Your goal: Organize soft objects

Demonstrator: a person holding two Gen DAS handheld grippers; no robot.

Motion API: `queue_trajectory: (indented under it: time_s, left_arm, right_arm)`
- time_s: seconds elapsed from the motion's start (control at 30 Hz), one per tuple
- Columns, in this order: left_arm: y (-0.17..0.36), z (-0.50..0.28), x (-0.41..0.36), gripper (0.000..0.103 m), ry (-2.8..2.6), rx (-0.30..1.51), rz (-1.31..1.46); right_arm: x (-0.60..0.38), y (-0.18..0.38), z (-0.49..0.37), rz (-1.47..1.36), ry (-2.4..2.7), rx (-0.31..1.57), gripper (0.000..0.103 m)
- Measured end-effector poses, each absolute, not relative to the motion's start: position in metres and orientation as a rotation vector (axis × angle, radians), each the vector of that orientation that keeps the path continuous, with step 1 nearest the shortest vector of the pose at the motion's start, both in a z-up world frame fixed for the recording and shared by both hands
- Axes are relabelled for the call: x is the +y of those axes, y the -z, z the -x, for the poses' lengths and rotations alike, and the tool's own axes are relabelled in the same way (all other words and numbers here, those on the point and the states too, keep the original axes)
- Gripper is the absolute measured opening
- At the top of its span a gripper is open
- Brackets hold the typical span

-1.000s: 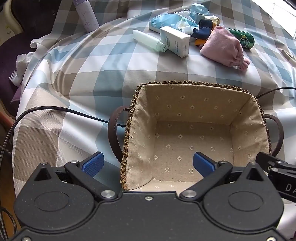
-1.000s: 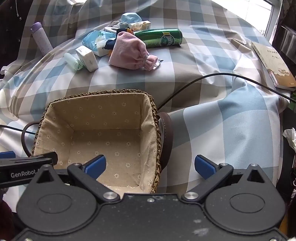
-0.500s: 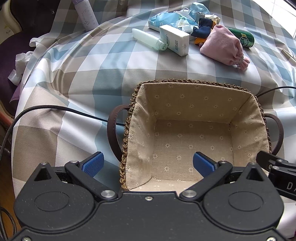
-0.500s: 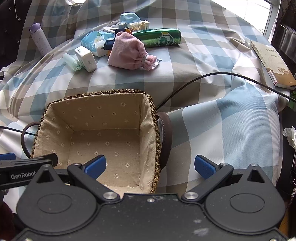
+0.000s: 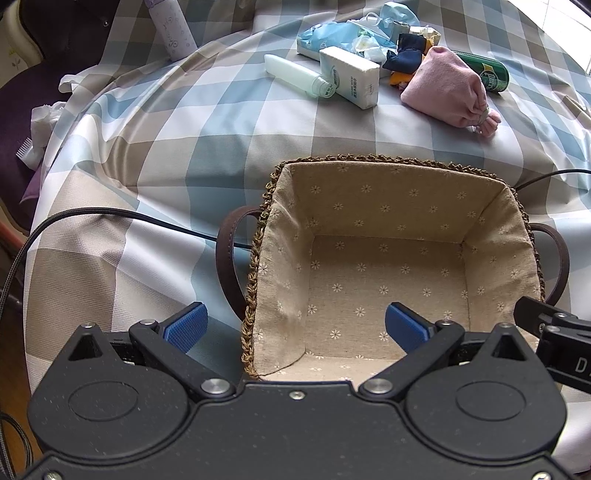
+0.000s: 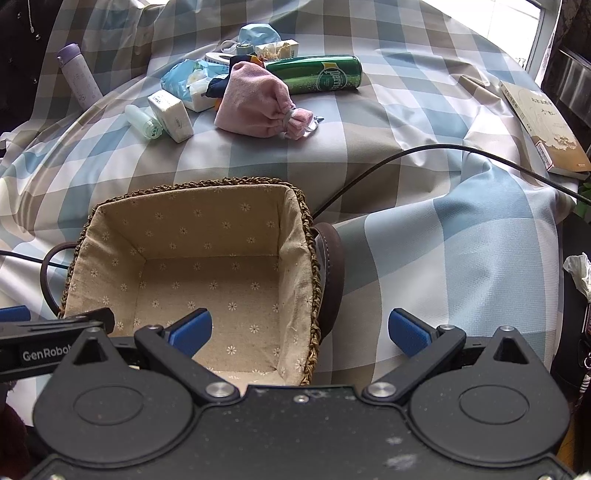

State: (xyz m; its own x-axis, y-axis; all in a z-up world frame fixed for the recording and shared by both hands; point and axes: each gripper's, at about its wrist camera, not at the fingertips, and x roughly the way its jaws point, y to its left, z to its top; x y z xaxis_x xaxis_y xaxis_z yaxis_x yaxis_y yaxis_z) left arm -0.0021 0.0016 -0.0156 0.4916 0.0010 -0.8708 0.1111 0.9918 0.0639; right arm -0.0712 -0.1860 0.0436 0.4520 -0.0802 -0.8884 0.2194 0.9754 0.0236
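A woven basket [image 5: 388,236] with a flower-print cloth lining and brown strap handles sits on a table covered by a blue, tan and white checked cloth [image 5: 184,122]. Nothing lies inside the basket.

The left hand-held gripper [image 5: 295,326] hangs low at the basket's near left corner, its blue pads spread wide apart and holding nothing; one pad is outside the rim, the other over the lining. The right hand-held gripper [image 6: 299,332] is also spread wide and holds nothing, straddling the basket's near right corner.

Beyond the basket, well apart from it, lies a loose cluster of things. A pink drawstring pouch [image 5: 448,92] sits at its near edge, touching a green can [image 6: 317,78] lying on its side. Beside them are a dark blue cloth bundle [image 5: 404,55], a pale blue tissue packet [image 5: 328,37], a white box [image 5: 351,79] and a pale green tube [image 5: 295,75]. A lilac bottle [image 5: 171,26] stands off to the left.

Only the right view shows a book [image 6: 543,125] at the table's far right edge and the can's full length. Only the left view shows crumpled white paper [image 5: 44,118] off the table's left edge. A black cable [image 6: 424,155] crosses the cloth in each view.
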Motion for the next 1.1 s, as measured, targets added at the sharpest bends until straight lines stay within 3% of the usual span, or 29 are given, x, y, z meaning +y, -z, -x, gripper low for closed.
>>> queue_trajectory:
  time_s: [1.1]
  left_arm:
    - [0.0146, -0.0006, -0.0022, 0.099, 0.066, 1.066, -0.131]
  right_arm:
    - [-0.1876, -0.0438, 0.0682, -0.152, 0.186, 1.096, 0.102]
